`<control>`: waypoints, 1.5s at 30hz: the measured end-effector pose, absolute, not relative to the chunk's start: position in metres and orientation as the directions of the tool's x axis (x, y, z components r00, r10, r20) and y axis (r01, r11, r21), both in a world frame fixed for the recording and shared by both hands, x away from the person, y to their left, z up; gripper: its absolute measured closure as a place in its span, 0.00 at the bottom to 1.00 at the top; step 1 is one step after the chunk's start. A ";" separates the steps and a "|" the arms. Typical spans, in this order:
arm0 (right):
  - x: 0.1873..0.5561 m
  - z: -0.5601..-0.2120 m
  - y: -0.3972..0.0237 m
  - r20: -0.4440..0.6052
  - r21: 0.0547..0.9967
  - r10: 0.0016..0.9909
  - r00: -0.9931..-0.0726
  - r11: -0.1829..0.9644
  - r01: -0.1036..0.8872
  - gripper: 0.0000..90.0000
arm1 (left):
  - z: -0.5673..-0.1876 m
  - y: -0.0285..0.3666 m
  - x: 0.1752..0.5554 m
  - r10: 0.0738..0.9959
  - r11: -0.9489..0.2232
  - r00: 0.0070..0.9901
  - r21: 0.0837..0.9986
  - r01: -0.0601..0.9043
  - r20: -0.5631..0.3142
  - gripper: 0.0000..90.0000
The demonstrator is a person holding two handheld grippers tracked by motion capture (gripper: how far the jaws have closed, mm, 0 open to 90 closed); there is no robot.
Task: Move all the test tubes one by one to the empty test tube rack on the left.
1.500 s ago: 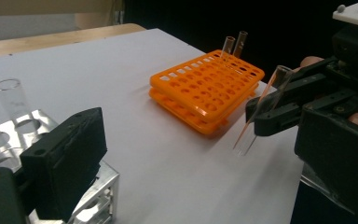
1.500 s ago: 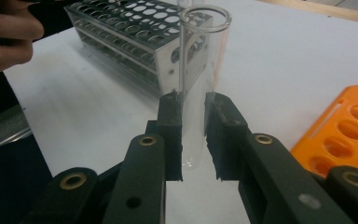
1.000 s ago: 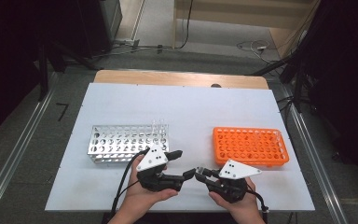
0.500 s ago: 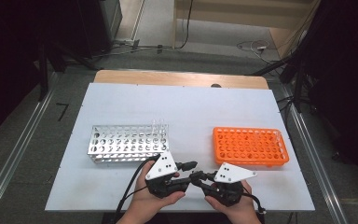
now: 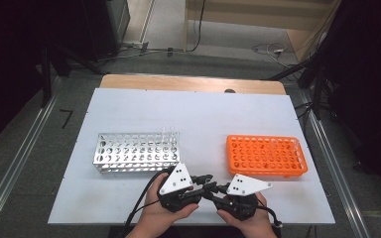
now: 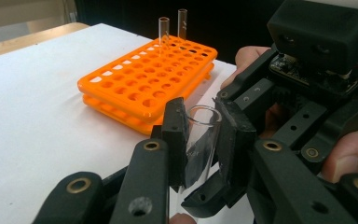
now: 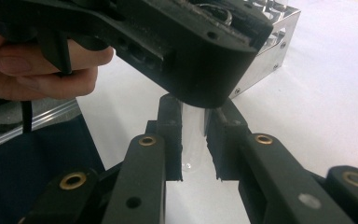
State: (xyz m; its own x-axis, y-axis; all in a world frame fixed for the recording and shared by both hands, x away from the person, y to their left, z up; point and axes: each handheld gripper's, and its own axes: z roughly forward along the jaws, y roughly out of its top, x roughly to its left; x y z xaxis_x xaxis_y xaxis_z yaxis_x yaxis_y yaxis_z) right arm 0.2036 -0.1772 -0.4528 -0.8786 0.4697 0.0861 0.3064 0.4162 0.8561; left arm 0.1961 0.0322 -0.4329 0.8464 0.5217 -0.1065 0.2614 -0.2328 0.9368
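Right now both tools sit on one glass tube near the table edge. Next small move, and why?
Probably close the right tool fully on the test tube's lower end, then open the left tool. The left gripper view shows the tube pinched near its rim. The right gripper view shows the tube's round bottom between its pads with slight gaps. The orange rack, already holding two tubes, looks like the destination.

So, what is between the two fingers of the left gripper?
A clear glass test tube stands between the fingers of the left gripper, open end up, as the left gripper view shows.
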 end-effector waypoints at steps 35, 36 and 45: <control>0.236 -0.433 -0.202 0.091 0.890 0.521 -0.849 0.339 0.304 0.00 | -0.406 0.060 0.247 0.608 -0.178 0.787 0.948 0.263 -0.104 0.84; 0.237 -0.434 -0.205 0.108 0.893 0.516 -0.850 0.325 0.311 0.00 | -0.406 0.061 0.249 0.615 -0.176 0.782 0.949 0.261 -0.101 0.84; 0.237 -0.438 -0.222 0.107 0.889 0.541 -0.834 0.323 0.324 0.00 | -0.398 0.090 0.261 0.661 -0.157 0.745 0.953 0.259 -0.093 0.84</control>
